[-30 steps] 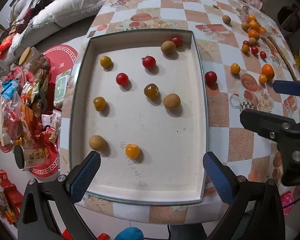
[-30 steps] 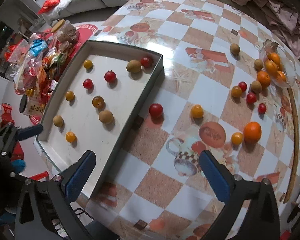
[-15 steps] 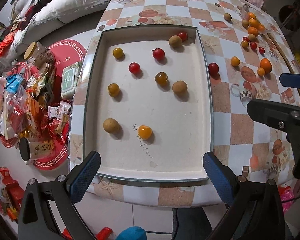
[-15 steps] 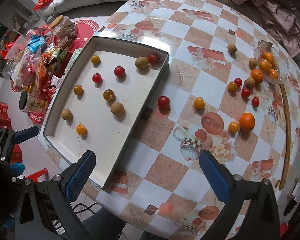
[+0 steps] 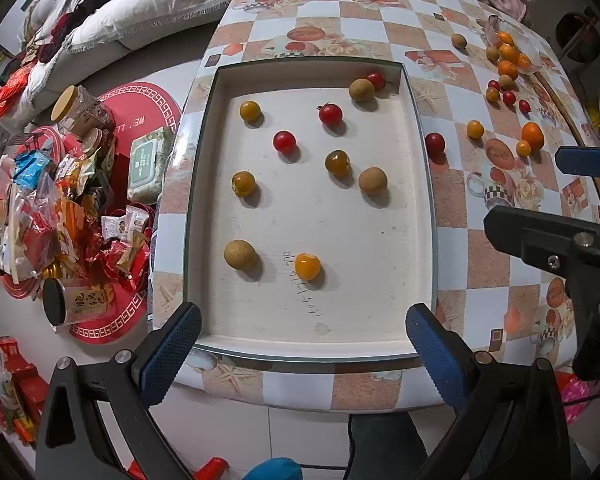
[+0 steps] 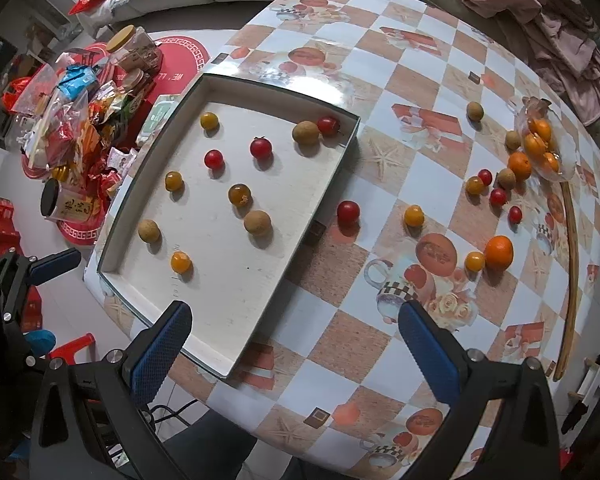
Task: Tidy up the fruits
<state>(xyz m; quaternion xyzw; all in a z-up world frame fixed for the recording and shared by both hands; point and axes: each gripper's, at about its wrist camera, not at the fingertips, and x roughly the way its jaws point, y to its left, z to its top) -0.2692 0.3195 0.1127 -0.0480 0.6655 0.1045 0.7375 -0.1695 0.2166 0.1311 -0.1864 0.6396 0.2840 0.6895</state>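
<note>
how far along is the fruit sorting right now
Partly done: ten small fruits lie in the white tray. Nothing is in hand; the left tongs and right tongs are open and empty. Left on the table: the red tomato beside the tray, the orange, and the fruits farther right.

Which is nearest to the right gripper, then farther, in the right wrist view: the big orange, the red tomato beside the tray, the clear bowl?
From the right gripper:
1. Red tomato, just outside the tray's right wall.
2. Big orange, off to the right.
3. Clear bowl, far right corner.
</note>
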